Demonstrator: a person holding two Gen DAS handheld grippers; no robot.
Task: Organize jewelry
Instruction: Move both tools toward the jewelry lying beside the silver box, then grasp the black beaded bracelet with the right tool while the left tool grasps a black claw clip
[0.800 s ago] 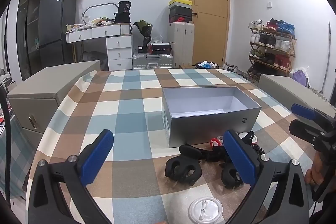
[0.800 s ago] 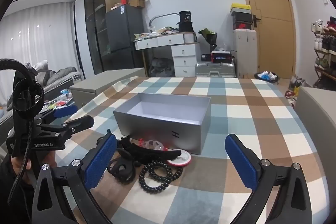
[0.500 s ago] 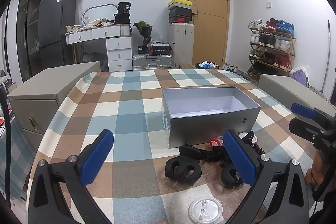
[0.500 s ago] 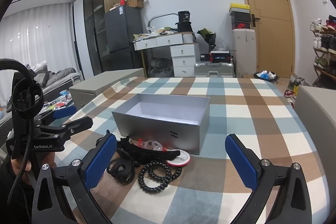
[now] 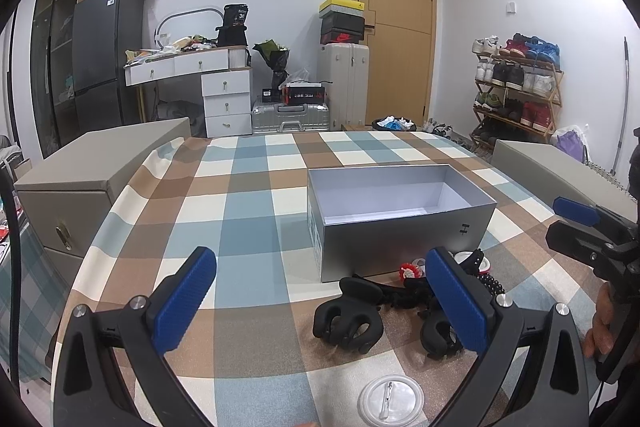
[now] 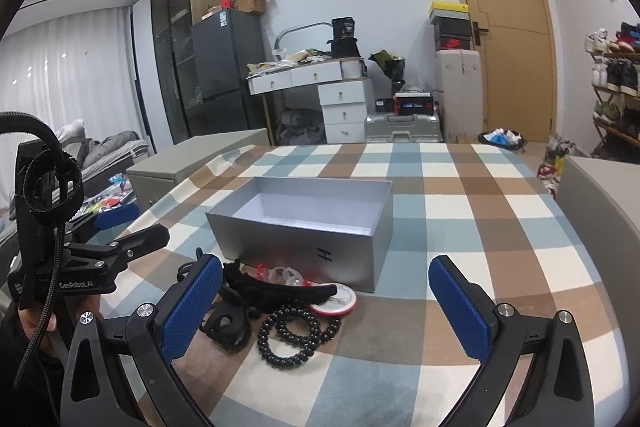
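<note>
Nothing has shifted over the last moment: the left gripper [image 5: 320,303] and right gripper [image 6: 326,303] hover with fingers wide apart, holding nothing. The black bead bracelet [image 6: 296,337] and hair claws [image 5: 348,315] lie on the counter [image 5: 248,203] just before the empty grey box [image 5: 400,203], so sorting has not begun.

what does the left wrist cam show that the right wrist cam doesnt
Only the left wrist view shows the clear round lid near the table edge. Only the right wrist view shows the black bead bracelet whole, and the bed with curtains. Both share the empty grey box, the black hair claws, the checked tablecloth, and open grippers: left gripper, right gripper.
</note>
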